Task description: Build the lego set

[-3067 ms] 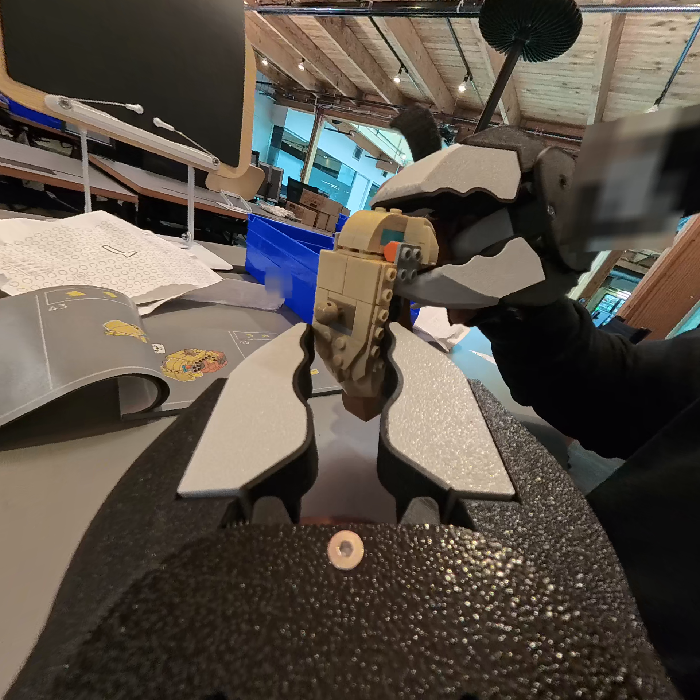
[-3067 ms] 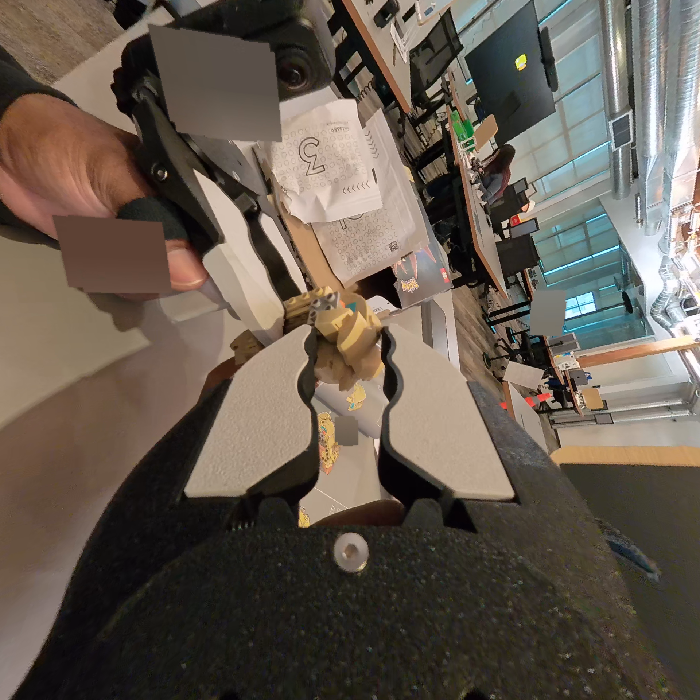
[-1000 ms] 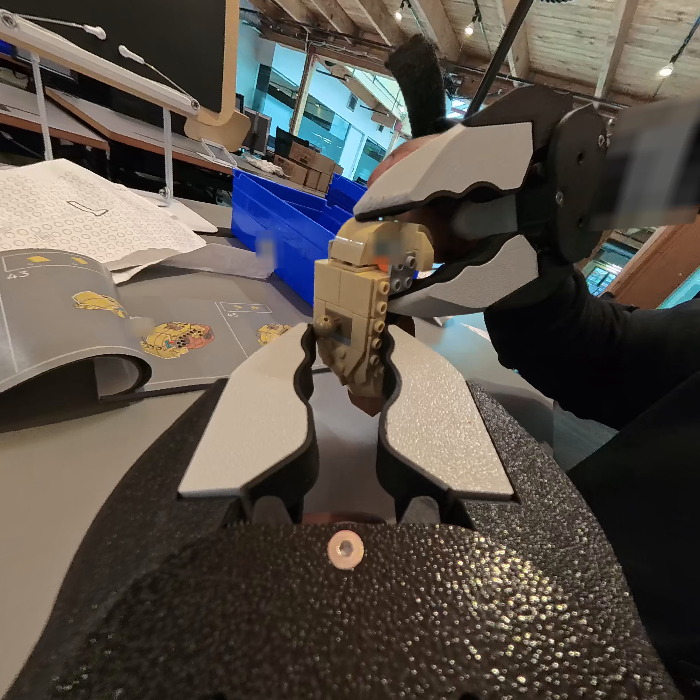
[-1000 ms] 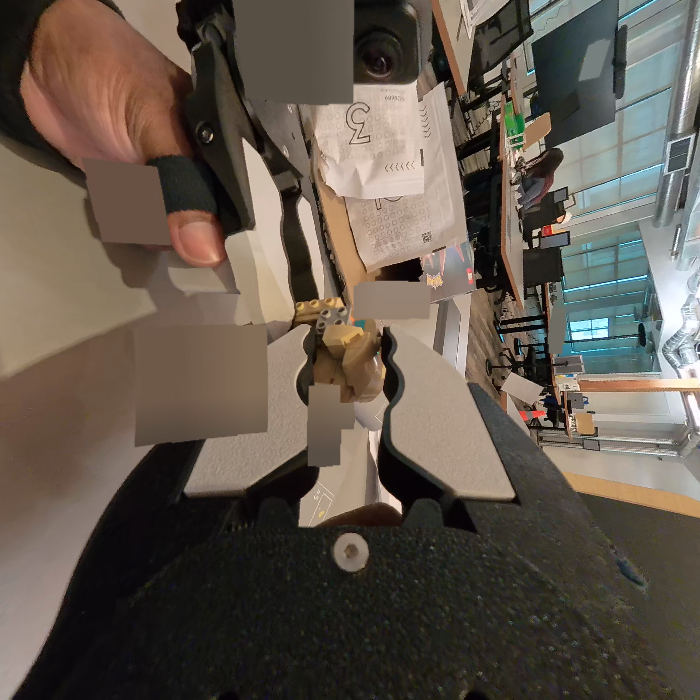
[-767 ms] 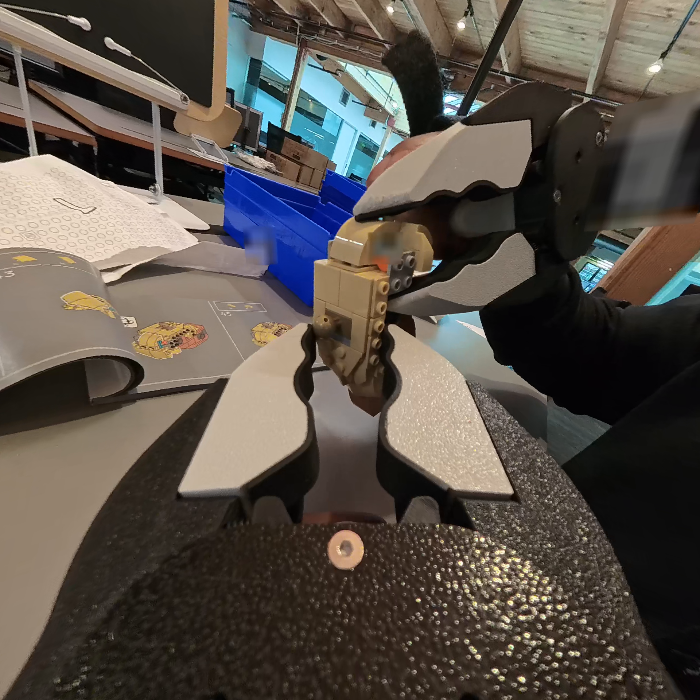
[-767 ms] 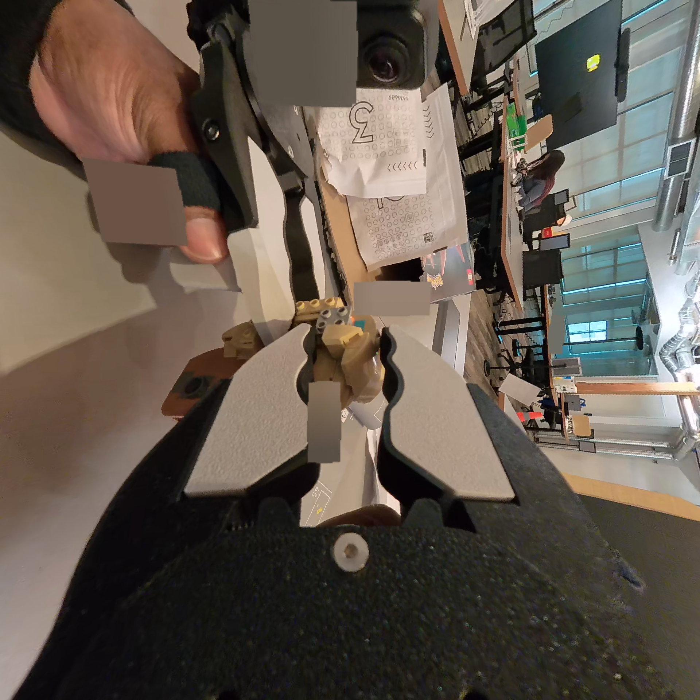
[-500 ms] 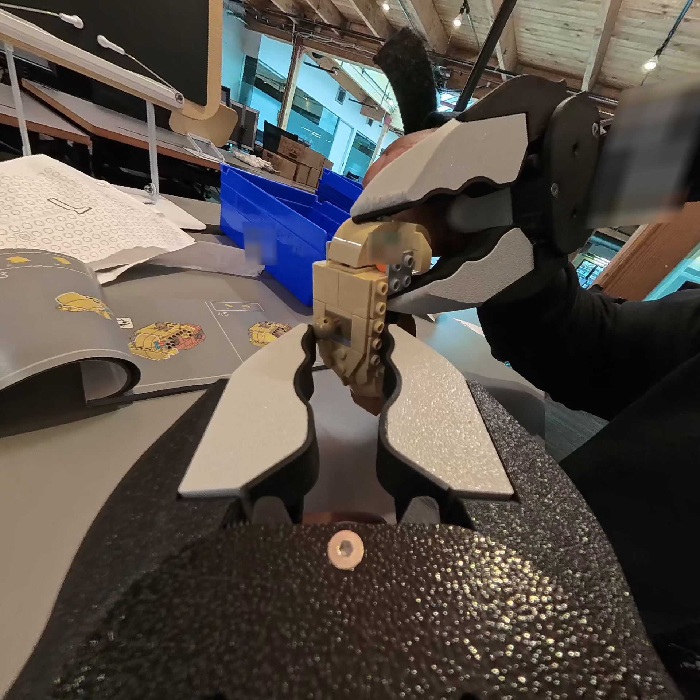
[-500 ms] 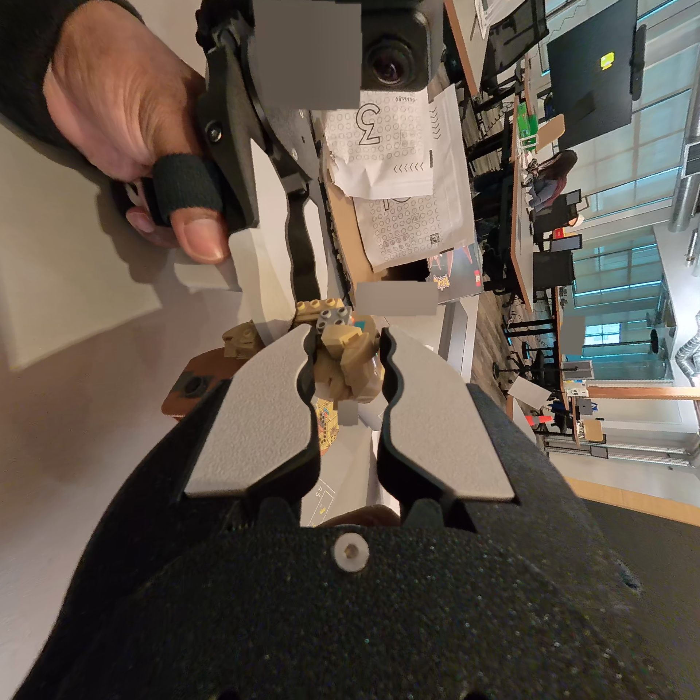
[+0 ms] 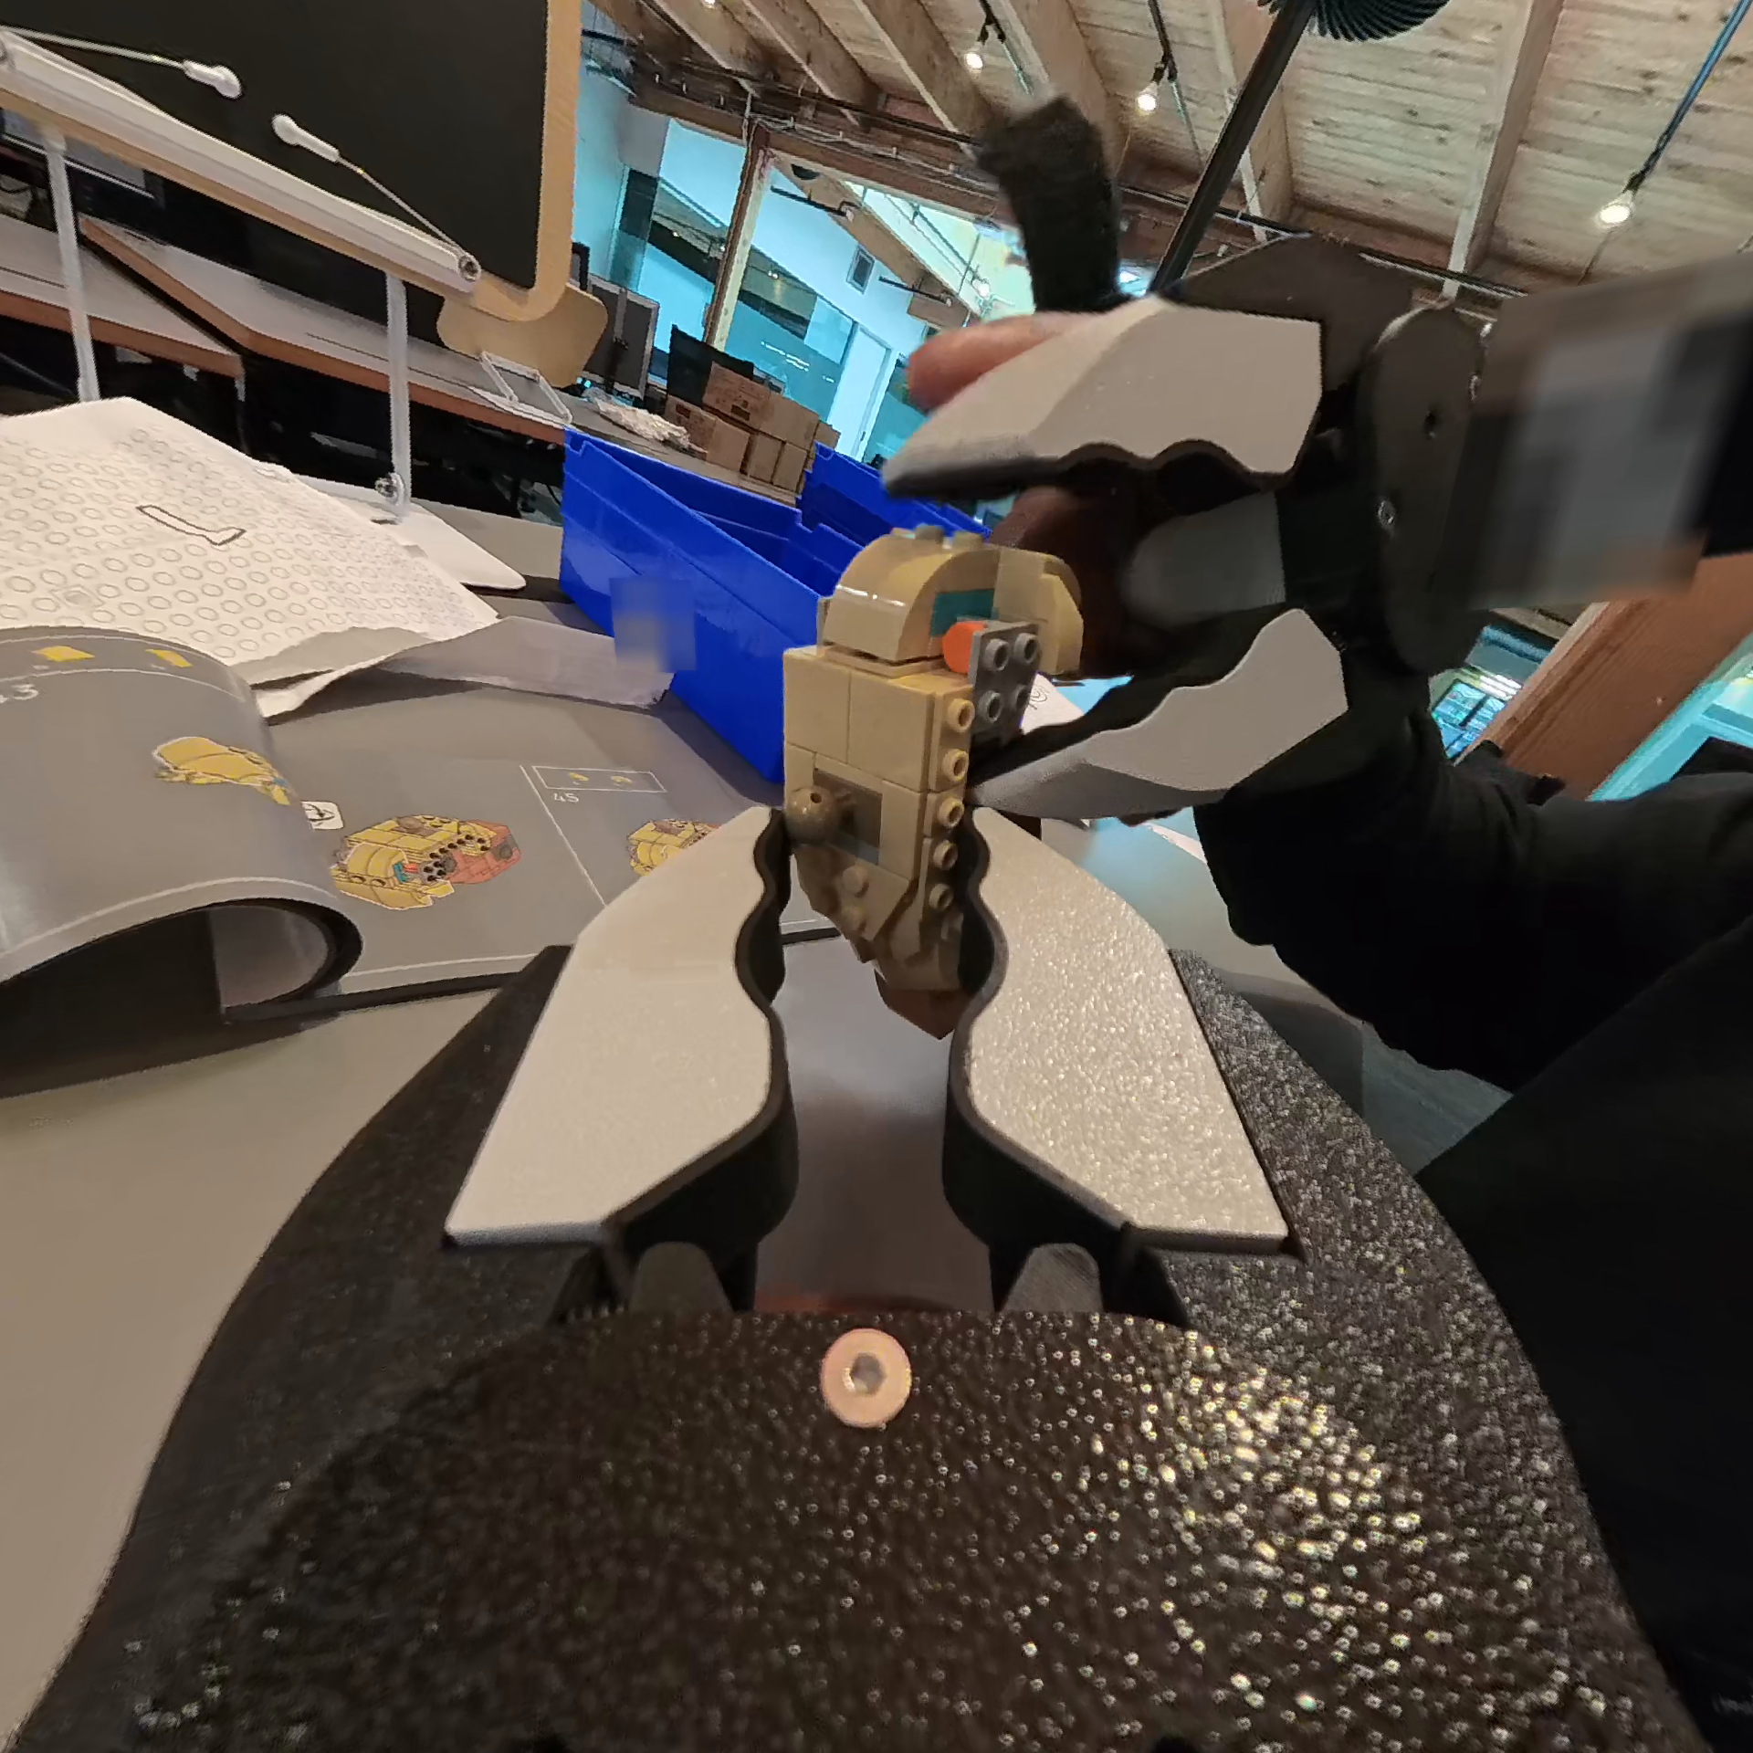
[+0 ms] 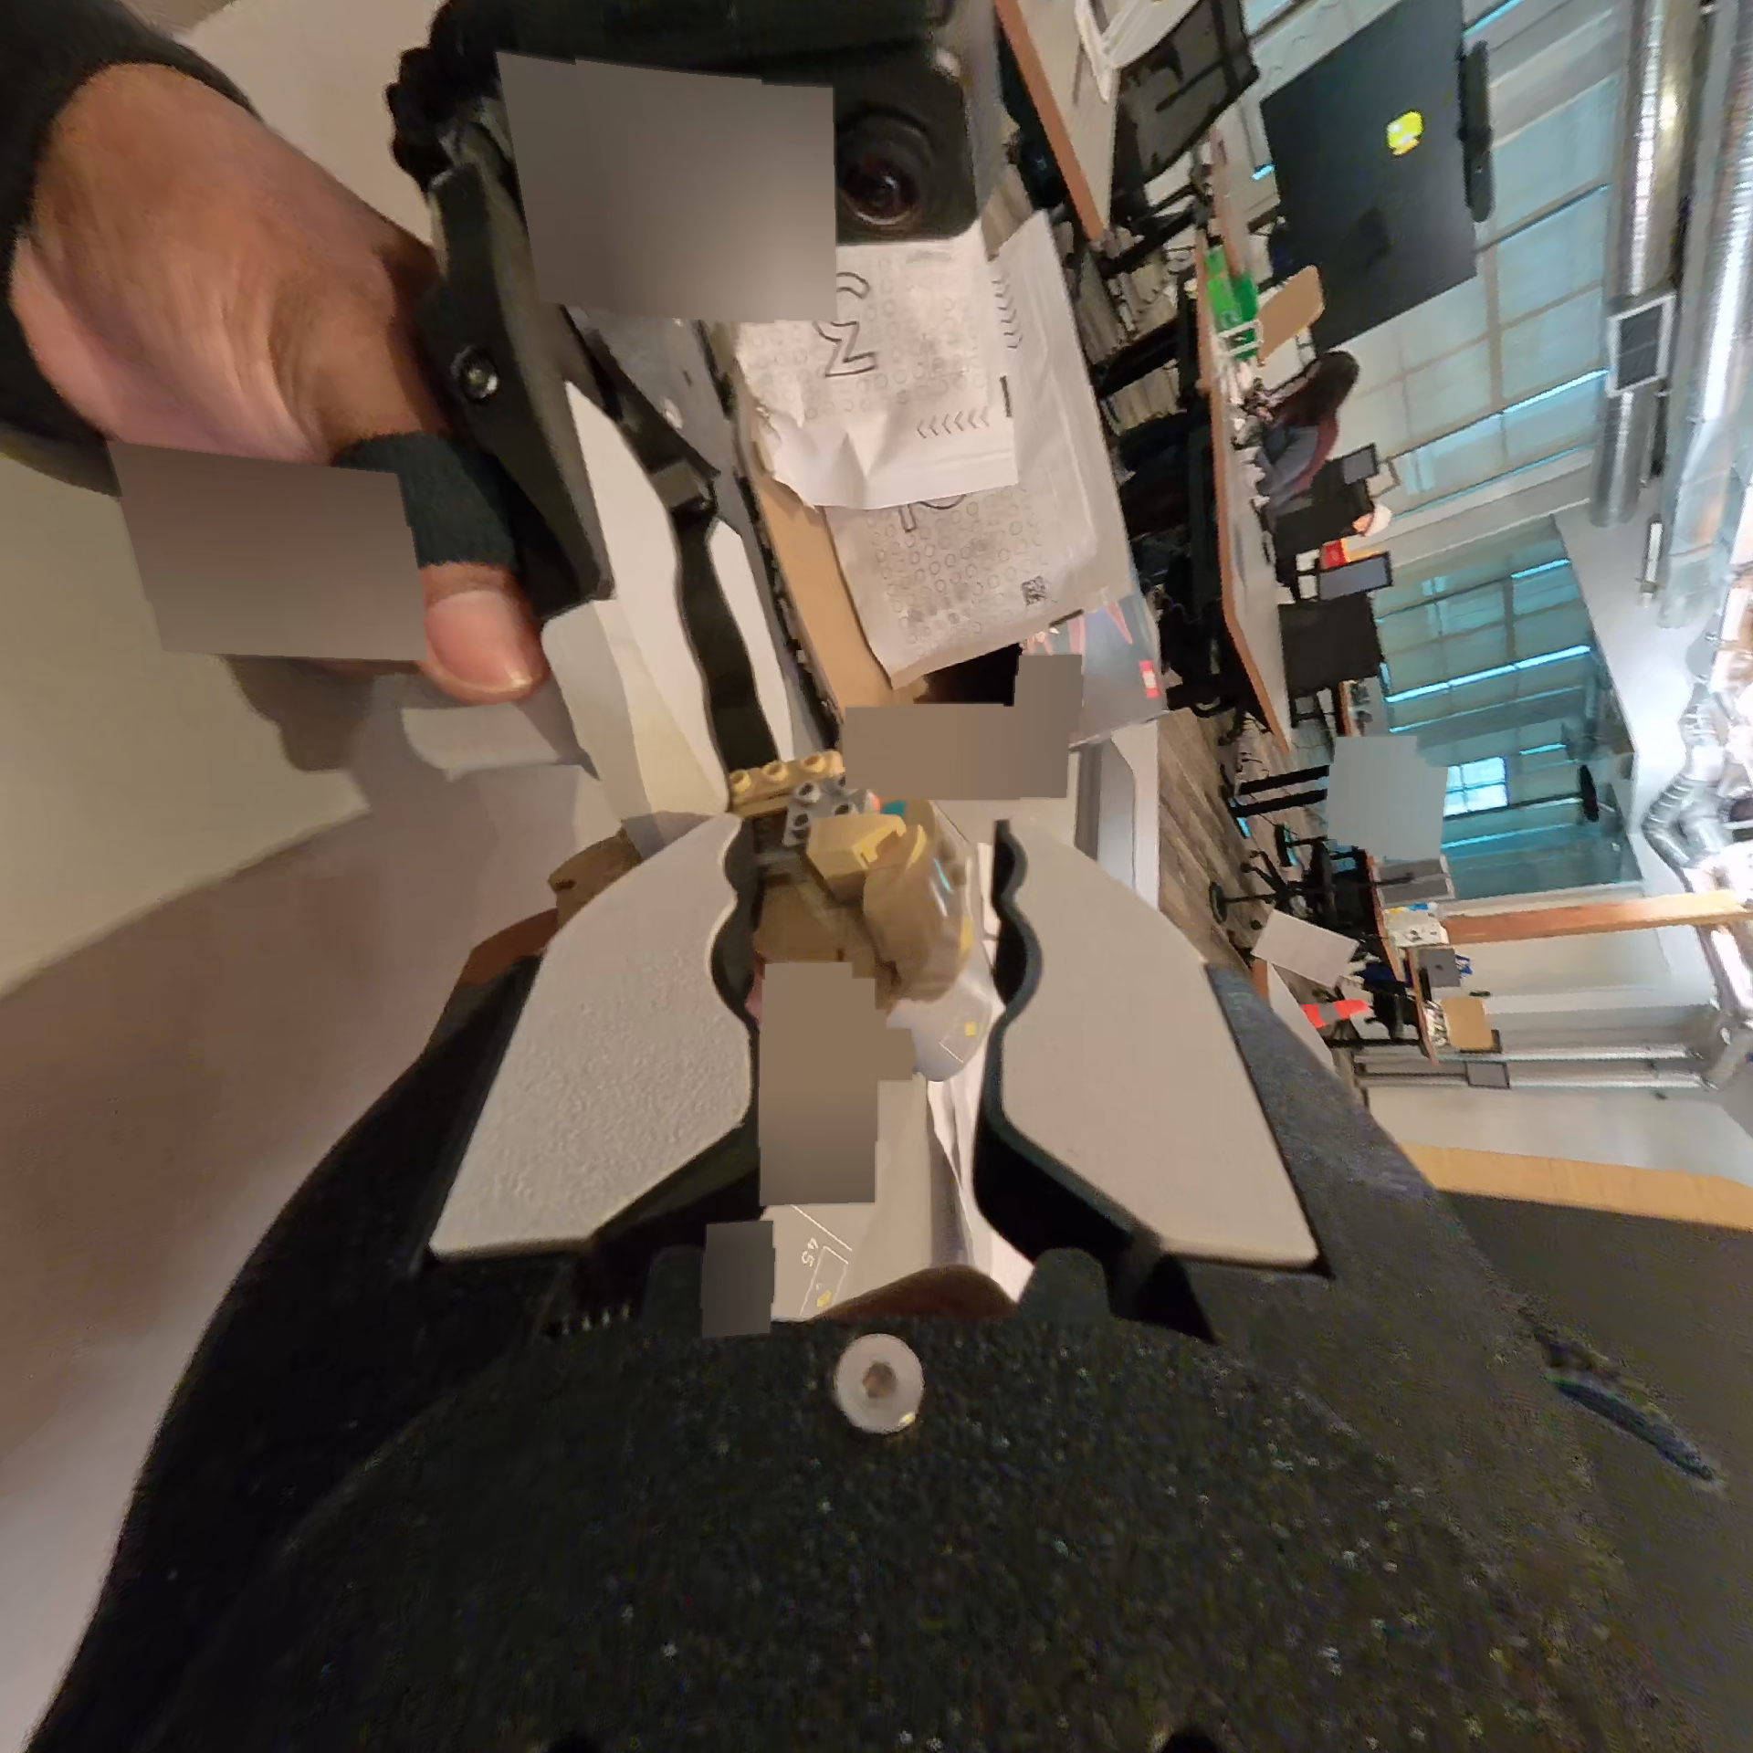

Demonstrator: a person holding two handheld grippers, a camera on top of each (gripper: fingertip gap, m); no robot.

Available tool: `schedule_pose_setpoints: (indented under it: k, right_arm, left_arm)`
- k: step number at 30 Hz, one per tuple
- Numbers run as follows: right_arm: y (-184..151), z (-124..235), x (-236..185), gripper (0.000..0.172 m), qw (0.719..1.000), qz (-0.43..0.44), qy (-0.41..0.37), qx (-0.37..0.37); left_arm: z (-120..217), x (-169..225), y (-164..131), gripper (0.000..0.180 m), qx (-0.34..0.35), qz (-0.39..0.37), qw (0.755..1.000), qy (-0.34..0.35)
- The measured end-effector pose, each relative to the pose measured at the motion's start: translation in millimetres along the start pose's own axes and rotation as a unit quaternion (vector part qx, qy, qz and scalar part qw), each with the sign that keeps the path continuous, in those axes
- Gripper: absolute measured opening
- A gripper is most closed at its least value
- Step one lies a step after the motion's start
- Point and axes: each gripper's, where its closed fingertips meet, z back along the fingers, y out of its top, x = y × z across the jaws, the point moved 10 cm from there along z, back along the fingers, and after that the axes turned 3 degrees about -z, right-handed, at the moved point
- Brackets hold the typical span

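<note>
Above the grey table (image 9: 142, 1233), the left gripper (image 9: 873, 854) still clamped the tan brick model (image 9: 882, 759) by its lower end, both pads pressed on it. The right gripper (image 10: 868, 858), clenched on the model's rounded top half a second before, had spread: its upper finger (image 9: 1091, 417) stood clear above the top, the lower one touching beside the grey stud plate (image 9: 1001, 678). An open instruction booklet (image 9: 285, 854) lay alongside.

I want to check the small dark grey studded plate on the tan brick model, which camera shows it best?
The left wrist view: the grey studded plate faces the camera, sharp, beside an orange stud on the tan brick model. The right wrist view shows it small, edge-on and blurred.
</note>
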Motion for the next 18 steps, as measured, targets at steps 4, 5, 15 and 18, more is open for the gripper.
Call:
schedule_pose_setpoints:
  k: [4, 5, 15, 18]
  right_arm:
    - [-4.7, 11.5, 4.5, 0.068, 0.999, -0.025, -0.022, 0.018]
    - [-6.3, 15.1, 4.2, 0.070, 0.999, -0.037, -0.024, 0.025]
    - [-40.9, 36.6, -28.5, 0.059, 0.942, -0.331, -0.028, 0.054]
    - [-47.1, 43.6, -35.3, 0.054, 0.905, -0.416, -0.006, 0.085]
  left_arm:
    - [2.1, -3.4, 1.0, 0.033, 0.011, 0.017, 1.000, -0.002]
    - [2.8, -4.6, 1.5, 0.033, 0.016, 0.023, 1.000, -0.006]
    - [-3.1, -16.5, 11.1, 0.033, 0.076, 0.089, 0.991, -0.067]
    - [-14.6, -11.2, 14.2, 0.033, 0.052, 0.058, 0.995, -0.068]
